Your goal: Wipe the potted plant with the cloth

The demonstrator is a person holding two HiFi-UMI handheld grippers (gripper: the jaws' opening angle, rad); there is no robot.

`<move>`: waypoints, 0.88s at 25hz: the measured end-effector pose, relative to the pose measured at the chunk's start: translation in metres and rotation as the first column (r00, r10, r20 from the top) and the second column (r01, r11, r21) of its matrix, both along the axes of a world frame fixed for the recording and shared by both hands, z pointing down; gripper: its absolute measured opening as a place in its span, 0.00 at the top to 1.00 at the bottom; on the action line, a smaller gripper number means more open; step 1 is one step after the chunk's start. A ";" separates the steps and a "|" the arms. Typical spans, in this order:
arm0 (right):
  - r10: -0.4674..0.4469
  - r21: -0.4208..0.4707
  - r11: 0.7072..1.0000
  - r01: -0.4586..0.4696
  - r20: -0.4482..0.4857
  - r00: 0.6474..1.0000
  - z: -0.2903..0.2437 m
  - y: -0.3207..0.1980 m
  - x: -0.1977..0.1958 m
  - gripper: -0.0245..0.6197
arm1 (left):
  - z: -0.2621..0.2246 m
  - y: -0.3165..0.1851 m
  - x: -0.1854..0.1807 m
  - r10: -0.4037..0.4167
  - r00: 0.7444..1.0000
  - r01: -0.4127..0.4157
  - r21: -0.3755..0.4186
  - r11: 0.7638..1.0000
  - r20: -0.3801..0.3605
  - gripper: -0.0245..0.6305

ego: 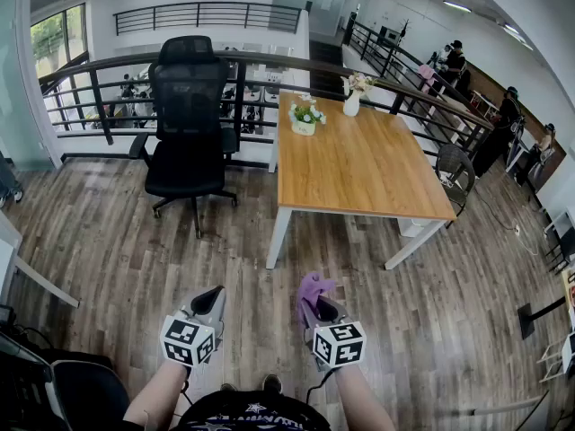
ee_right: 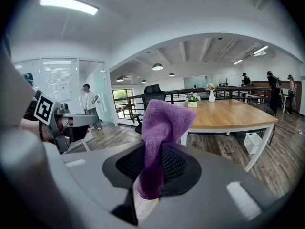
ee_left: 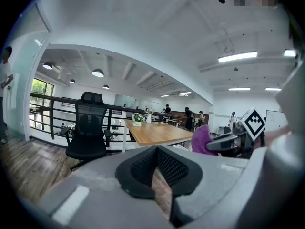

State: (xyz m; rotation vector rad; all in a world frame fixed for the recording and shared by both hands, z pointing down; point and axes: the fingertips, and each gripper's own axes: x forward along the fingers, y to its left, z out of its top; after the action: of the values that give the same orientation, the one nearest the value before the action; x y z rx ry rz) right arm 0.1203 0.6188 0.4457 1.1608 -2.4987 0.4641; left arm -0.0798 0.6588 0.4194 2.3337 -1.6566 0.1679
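Ahead, a long wooden table [ego: 364, 173] runs away from the person, and the potted plant [ego: 305, 116] stands upright at its far left corner, so nearly the table's whole length and a stretch of plank floor [ego: 126, 241] lie between it and both grippers. A white vase of flowers [ego: 351, 102] stands near the plant, towards the far right corner, and a black office chair [ego: 190, 128] stands left of the table, apart from it, with a dark railing [ego: 99, 68] behind both. People stand well off at the far right. The left gripper [ego: 212, 296] has its jaws pressed together on nothing. The right gripper [ee_right: 155, 170] pinches the purple cloth [ee_right: 163, 123] by its lower part. The cloth's long axis runs up out of the jaws, and its free upper end points towards the table.
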 end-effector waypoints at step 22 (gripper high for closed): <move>0.018 0.006 1.000 -0.018 -0.011 1.000 0.005 0.022 -0.040 0.83 | 0.020 0.038 -0.049 -0.030 0.999 0.029 -0.034 0.999 -0.031 0.96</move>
State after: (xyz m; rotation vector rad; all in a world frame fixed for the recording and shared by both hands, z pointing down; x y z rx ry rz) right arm 0.0808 0.6408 0.4509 1.1856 -2.4839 0.4542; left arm -0.1286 0.6966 0.4393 2.2744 -1.6586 0.1508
